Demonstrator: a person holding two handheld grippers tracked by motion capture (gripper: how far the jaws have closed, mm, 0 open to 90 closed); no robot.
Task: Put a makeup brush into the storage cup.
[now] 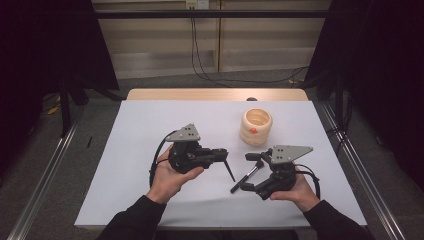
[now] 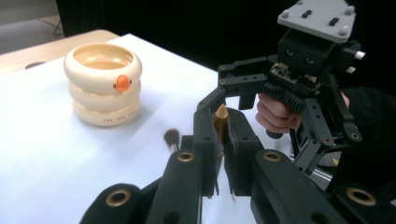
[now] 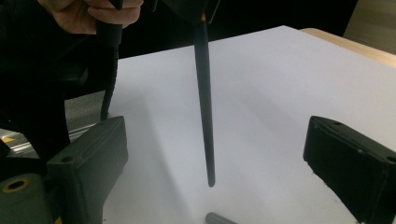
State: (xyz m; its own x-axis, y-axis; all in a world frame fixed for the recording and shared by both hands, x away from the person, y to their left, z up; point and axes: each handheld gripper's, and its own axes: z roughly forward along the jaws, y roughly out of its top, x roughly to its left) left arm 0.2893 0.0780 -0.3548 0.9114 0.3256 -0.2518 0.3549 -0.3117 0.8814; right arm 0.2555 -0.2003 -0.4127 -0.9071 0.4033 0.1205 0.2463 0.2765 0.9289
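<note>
My left gripper (image 1: 224,152) (image 2: 222,135) is shut on a thin make-up brush (image 1: 229,171) (image 2: 220,115) near its gold ferrule. The dark handle (image 3: 204,102) hangs down with its tip just above the table. My right gripper (image 1: 245,173) (image 3: 217,140) stands open facing it, one jaw on each side of the hanging handle, not touching it. A second brush (image 1: 253,169) (image 2: 172,138) lies on the white table between the grippers. A cream duck-faced ringed cup (image 1: 255,127) (image 2: 102,84) stands upright behind them.
The white table top (image 1: 150,130) has free room on its left and front. A wooden strip (image 1: 215,94) runs along the far edge. Metal rails (image 1: 360,165) flank both sides, and cables lie on the floor behind.
</note>
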